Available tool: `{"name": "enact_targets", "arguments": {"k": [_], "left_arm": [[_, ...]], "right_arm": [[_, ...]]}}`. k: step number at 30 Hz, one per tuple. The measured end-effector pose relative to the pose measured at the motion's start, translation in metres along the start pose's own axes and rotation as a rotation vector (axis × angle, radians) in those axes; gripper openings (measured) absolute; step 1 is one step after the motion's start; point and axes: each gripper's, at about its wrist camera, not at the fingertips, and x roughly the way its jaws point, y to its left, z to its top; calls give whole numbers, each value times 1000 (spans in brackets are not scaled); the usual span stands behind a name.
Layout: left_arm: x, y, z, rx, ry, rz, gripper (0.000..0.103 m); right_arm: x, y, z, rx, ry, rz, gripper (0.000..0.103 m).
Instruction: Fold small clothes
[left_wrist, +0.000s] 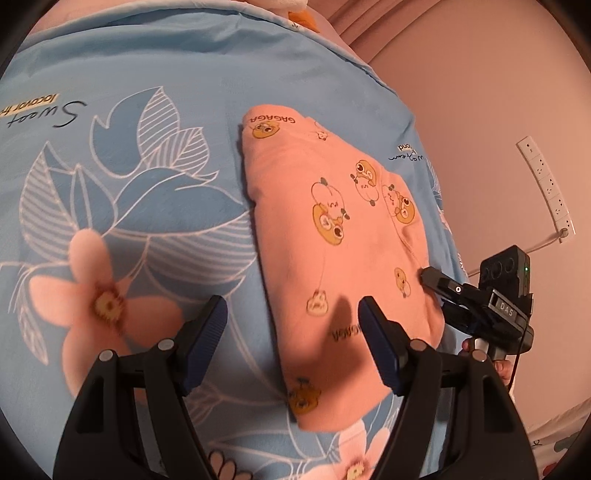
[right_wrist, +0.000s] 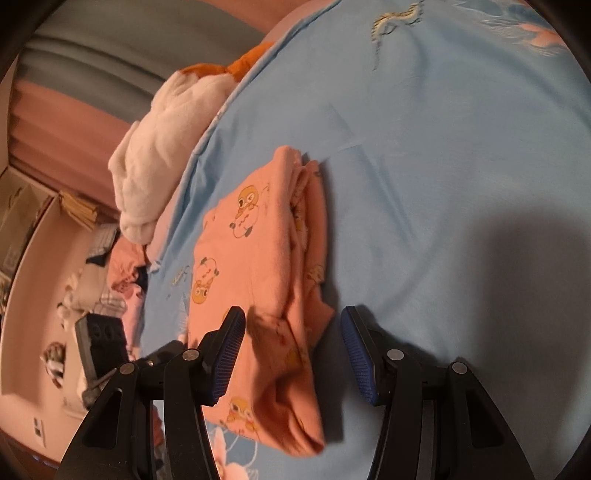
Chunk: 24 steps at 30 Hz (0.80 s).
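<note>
A bed fills both views, covered by a light blue sheet (left_wrist: 207, 74) printed with large leaves and pink flowers, with a pink wall behind it. On that sheet lies the pink garment (left_wrist: 332, 236), a small piece patterned with cartoon animals and "GAGAGA" lettering, already folded into a narrow, layered packet whose stacked edges show in the right wrist view (right_wrist: 258, 258).

The left gripper (left_wrist: 293, 314) hovers over the near end of the packet with its jaws spread wide and nothing between them; one blue pad sits above the cloth, the other above the bare sheet. The right gripper (right_wrist: 293, 325) is also wide apart and holds nothing, its jaws straddling the near corner of the garment. From the left wrist view, the right gripper (left_wrist: 443, 286) reaches in from the side, its tip at the garment's edge.

Beyond the sheet's far border lies a white and orange plush toy (right_wrist: 166, 147). A white power strip (left_wrist: 546, 188) is fixed on the wall.
</note>
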Motion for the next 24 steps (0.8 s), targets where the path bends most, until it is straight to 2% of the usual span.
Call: {"name": "enact_targets", "arguments": {"k": [5,24], "left_arm": [[6,-2,4,22,1,3,73],[32,-22,15,102,2,19,75]], "right_arm": [[12,5,5,-39,26,-6,54],[33,21,15,-146,37,-24,54]]}}
